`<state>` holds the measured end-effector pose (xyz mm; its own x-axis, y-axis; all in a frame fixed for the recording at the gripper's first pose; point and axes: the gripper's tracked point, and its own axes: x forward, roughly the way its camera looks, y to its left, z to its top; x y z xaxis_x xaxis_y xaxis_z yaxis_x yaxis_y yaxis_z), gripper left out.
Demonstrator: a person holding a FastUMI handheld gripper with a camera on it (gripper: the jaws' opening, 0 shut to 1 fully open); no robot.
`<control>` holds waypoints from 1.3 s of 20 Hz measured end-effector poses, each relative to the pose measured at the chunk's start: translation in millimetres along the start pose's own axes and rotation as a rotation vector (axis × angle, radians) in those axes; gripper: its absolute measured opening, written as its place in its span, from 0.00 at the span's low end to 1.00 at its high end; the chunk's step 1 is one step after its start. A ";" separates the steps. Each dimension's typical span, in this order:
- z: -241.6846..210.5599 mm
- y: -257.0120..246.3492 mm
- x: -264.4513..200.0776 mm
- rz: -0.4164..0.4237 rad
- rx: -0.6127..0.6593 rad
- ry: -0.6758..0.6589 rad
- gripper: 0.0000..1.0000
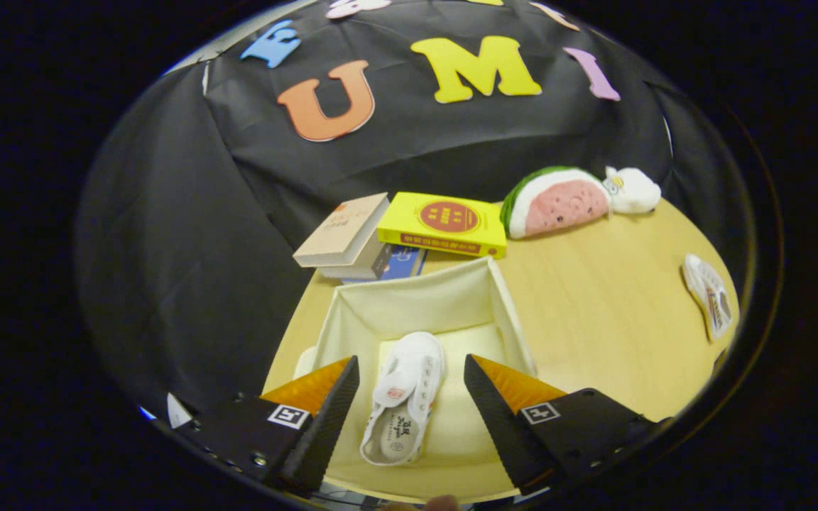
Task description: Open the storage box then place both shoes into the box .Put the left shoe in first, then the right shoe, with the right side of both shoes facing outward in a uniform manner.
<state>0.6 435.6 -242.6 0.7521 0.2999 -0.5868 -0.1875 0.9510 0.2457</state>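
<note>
An open cream fabric storage box (505,305) stands on the wooden table just ahead of my fingers. One white shoe (403,397) lies inside it on the box floor, toe pointing away from me, sole opening toward me. My gripper (411,372) hovers above the box, open, with the shoe seen in the wide gap between the fingers and neither finger touching it. The second white shoe (709,294) lies on its side on the table far off to the right of the box.
Beyond the box lie a tan book (341,228) stacked on others and a yellow book (443,223). A watermelon-slice plush (554,201) and a small white plush (633,189) sit at the table's back. Bare wooden tabletop (601,312) spreads between box and second shoe.
</note>
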 end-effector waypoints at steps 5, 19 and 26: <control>47.9 -61.0 -46.2 0.022 -0.066 -0.111 0.95; 95.4 -400.3 -165.4 -0.118 -0.204 -0.315 0.96; 40.2 -532.2 -167.0 -0.229 -0.143 -0.214 0.95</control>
<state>0.2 -123.6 -244.3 0.8977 0.0692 -0.4350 -0.0734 0.9973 0.0072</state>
